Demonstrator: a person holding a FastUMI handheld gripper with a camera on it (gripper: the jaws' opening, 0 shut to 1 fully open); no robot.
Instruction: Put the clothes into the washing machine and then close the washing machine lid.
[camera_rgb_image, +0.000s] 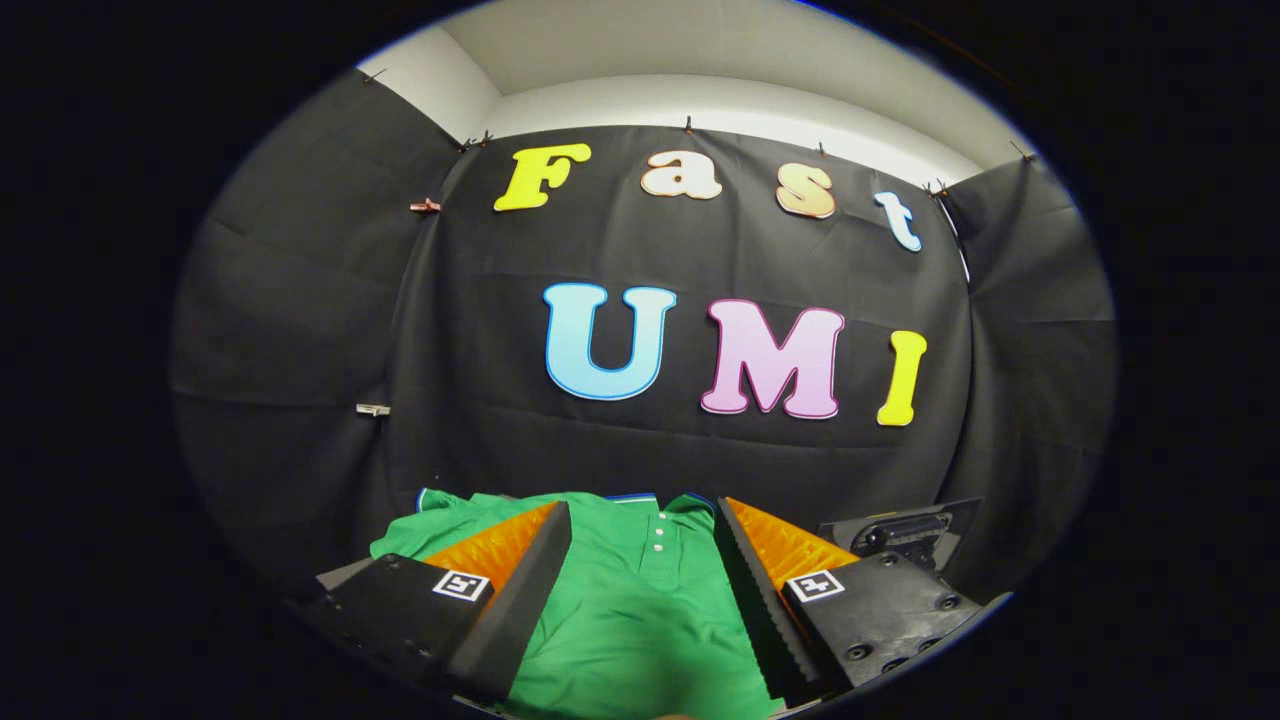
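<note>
The tool (640, 590) is standing wide open at the bottom centre of the frame, gripping nothing. The green shirt (640, 620) is lying between and below its fingers, collar and buttons toward the black cloth wall (300, 300). Whether the fingers are touching the fabric is unclear. The risk: closing too high would be pinching air or one thin layer, so the shirt could be slipping free or trailing when lifted.

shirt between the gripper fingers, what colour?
Green polo shirt with small white buttons, lying between the open gripper's fingers; clearest in the gripper view.
</note>
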